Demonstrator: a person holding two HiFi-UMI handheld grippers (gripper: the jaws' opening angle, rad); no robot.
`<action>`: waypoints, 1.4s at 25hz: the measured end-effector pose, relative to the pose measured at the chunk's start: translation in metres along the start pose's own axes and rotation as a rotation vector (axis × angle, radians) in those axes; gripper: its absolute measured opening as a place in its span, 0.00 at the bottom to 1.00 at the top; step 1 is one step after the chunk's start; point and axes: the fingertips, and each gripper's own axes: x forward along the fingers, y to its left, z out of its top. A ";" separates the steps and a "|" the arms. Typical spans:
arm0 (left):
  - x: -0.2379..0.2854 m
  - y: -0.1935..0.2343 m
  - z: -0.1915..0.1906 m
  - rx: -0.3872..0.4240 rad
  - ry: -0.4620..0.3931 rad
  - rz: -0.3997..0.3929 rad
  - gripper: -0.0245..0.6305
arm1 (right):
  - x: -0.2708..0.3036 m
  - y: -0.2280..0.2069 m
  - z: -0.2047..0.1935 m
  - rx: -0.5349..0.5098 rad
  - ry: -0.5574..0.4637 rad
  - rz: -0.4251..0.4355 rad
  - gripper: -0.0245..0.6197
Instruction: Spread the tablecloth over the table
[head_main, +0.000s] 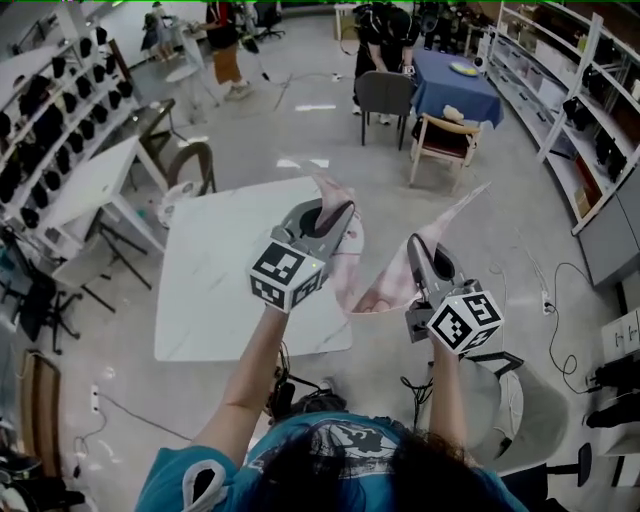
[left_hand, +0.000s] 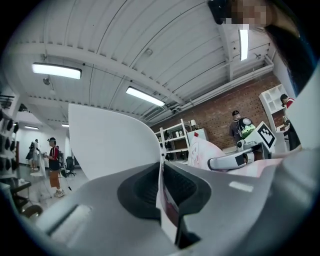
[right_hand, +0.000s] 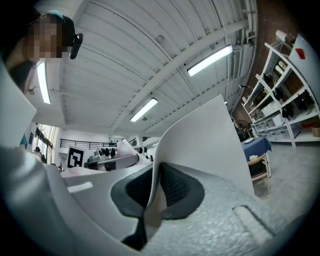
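Head view: tablecloth (head_main: 385, 285) between left gripper (head_main: 330, 212) and right gripper (head_main: 415, 248), apparently half-hidden.

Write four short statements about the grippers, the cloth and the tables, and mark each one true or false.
1. The left gripper is shut on the tablecloth. True.
2. The right gripper is open and empty. False: its jaws are closed on an edge of the tablecloth too.
3. The tablecloth lies flat over the white table. False: it hangs bunched between the two grippers, and the table top is mostly bare.
4. A table with a blue cover stands farther back in the room. True.
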 end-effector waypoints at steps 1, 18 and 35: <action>0.003 0.020 -0.002 0.004 -0.002 0.013 0.09 | 0.017 -0.003 0.000 -0.013 -0.002 -0.005 0.06; 0.062 0.209 -0.087 -0.128 0.076 0.228 0.11 | 0.226 -0.076 -0.030 -0.038 0.119 0.141 0.06; -0.036 0.358 -0.091 -0.061 0.053 0.625 0.12 | 0.346 0.000 -0.020 -0.208 -0.022 0.438 0.06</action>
